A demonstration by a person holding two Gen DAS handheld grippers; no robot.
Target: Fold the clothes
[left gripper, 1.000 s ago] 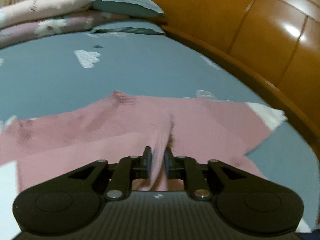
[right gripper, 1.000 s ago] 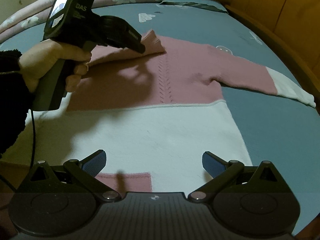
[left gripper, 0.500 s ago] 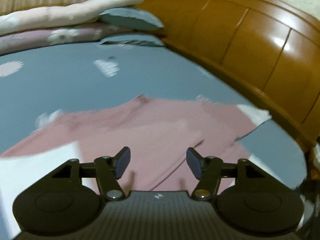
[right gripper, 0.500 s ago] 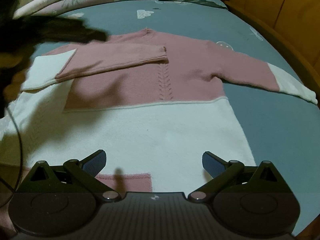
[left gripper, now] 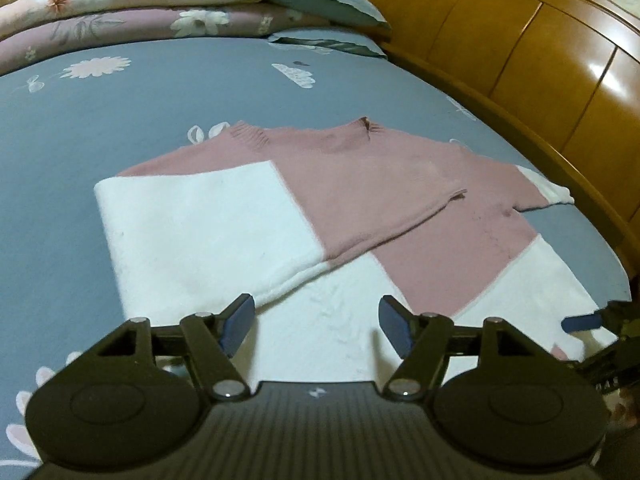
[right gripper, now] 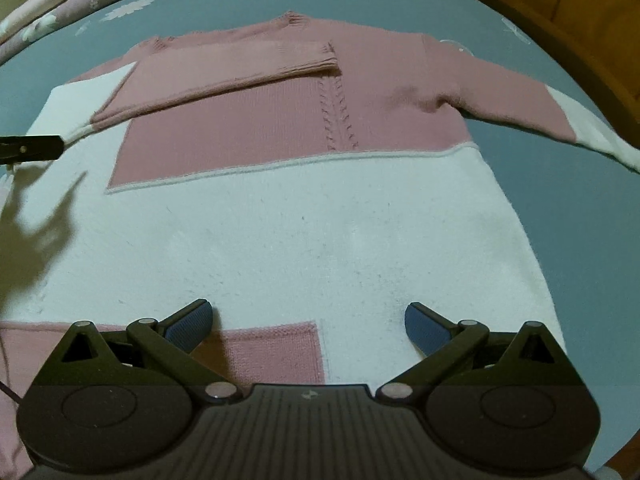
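Note:
A pink and white knit sweater (right gripper: 304, 216) lies flat, front up, on the bed. Its left sleeve (right gripper: 224, 68) is folded across the chest, cuff near the middle cable pattern. The other sleeve (right gripper: 540, 112) stretches out to the right. My left gripper (left gripper: 316, 320) hovers over the sweater's left side (left gripper: 224, 224); its jaws are opening and nothing is between them. Its tip shows at the left edge of the right wrist view (right gripper: 36, 148). My right gripper (right gripper: 308, 322) stands open just above the white lower body, near a pink patch at the hem, holding nothing.
The grey-blue patterned sheet (left gripper: 80, 128) surrounds the sweater. A curved wooden headboard (left gripper: 540, 60) runs along the right side. Folded floral quilts (left gripper: 140, 8) and pillows (left gripper: 328, 4) are stacked at the far end of the bed.
My left gripper let go of the pink sleeve cuff, opened and drew back to the sweater's left side. The sleeve now lies folded across the chest. My right gripper sank slightly.

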